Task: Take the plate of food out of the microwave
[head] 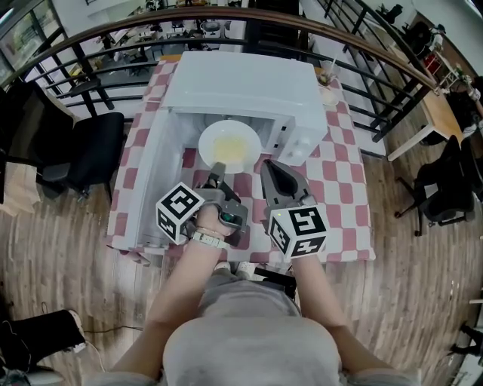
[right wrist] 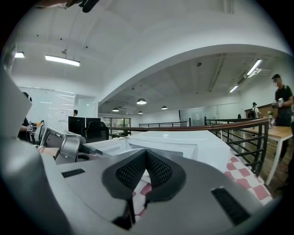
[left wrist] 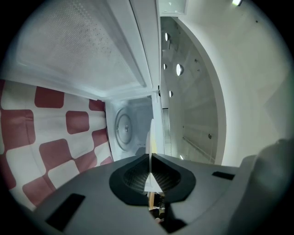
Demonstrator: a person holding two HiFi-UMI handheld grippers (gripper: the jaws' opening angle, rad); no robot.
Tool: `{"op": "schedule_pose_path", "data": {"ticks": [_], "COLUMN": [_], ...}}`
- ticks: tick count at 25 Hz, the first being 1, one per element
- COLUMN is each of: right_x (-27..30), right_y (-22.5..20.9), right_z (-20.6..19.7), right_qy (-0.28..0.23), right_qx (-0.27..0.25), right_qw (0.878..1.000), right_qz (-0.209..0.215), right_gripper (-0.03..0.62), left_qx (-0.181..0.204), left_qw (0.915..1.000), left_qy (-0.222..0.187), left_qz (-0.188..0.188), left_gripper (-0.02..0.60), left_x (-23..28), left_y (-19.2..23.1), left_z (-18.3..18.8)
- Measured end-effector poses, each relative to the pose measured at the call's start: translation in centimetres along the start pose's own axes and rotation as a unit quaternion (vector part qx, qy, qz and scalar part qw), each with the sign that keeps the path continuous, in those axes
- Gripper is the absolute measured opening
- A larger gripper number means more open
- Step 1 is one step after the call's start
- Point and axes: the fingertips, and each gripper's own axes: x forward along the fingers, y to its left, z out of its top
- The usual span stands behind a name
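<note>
Obs: Left gripper [head: 216,172] is nearest, with its jaws pinched shut on the near rim of the plate of food [head: 230,145]. Its own view shows the white rim edge-on between the pads. Right gripper [head: 270,170] is just beside it, jaws together on nothing, clear of the plate.

Chk: Plate position?

Obs: It lies in the open microwave [head: 241,90] cavity, toward the front, with yellow food in the middle. Door [head: 151,181] is swung out to the left.

Chk: Notes for the pull?

Obs: My judgement: it's a one-sided rim grip, so draw straight out, level and slow. A tilt could let the food slide. The right gripper could support the opposite rim.

Chk: Beyond that?

Obs: Red-and-white checked tablecloth [head: 343,188] under the microwave, a cup [head: 327,78] at its far right corner. Wood floor [head: 423,286], a black chair [head: 90,151] to the left, a curved railing [head: 226,13] behind.
</note>
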Motion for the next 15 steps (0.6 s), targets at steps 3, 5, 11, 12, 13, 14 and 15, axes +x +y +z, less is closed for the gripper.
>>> {"op": "schedule_pose_path", "data": {"ticks": [3,5,11,12,13,14,15], "right_x": [-0.2,-0.2,-0.1,0.0,0.1,0.1,0.1], "right_y": [0.5,0.7,0.5,0.4,0.4,0.5,0.5], "right_z": [0.8,1.2,1.7,1.7,1.8,1.9,1.9], "right_qy": [-0.008,-0.011,-0.014,-0.014,-0.015,-0.016,-0.016], "right_qx": [-0.013,-0.018,-0.015,-0.015,-0.016,-0.016,-0.016], "right_qw": [1.0,1.0,1.0,1.0,1.0,1.0,1.0], "right_qz": [0.002,0.003,0.0,0.0,0.0,0.0,0.0], "right_gripper": [0.025,0.025,0.025,0.025,0.025,0.025,0.025], "left_qx": [-0.001,-0.003,-0.005,-0.005,-0.006,-0.007,-0.008], "left_qw": [1.0,1.0,0.9997,0.9996,0.9995,0.9994,0.9993], "left_qy": [-0.003,-0.003,-0.003,-0.003,-0.004,-0.005,-0.005], "left_qz": [-0.002,-0.008,-0.025,-0.027,-0.03,-0.033,-0.036], "left_gripper": [0.017,0.017,0.017,0.017,0.017,0.017,0.017], "left_x": [-0.5,-0.7,-1.0,-0.9,-0.9,-0.9,-0.9], "left_y": [-0.5,-1.0,-2.4,-2.6,-2.8,-2.9,-3.1], "left_z": [0.1,0.2,0.2,0.3,0.4,0.4,0.5]}}
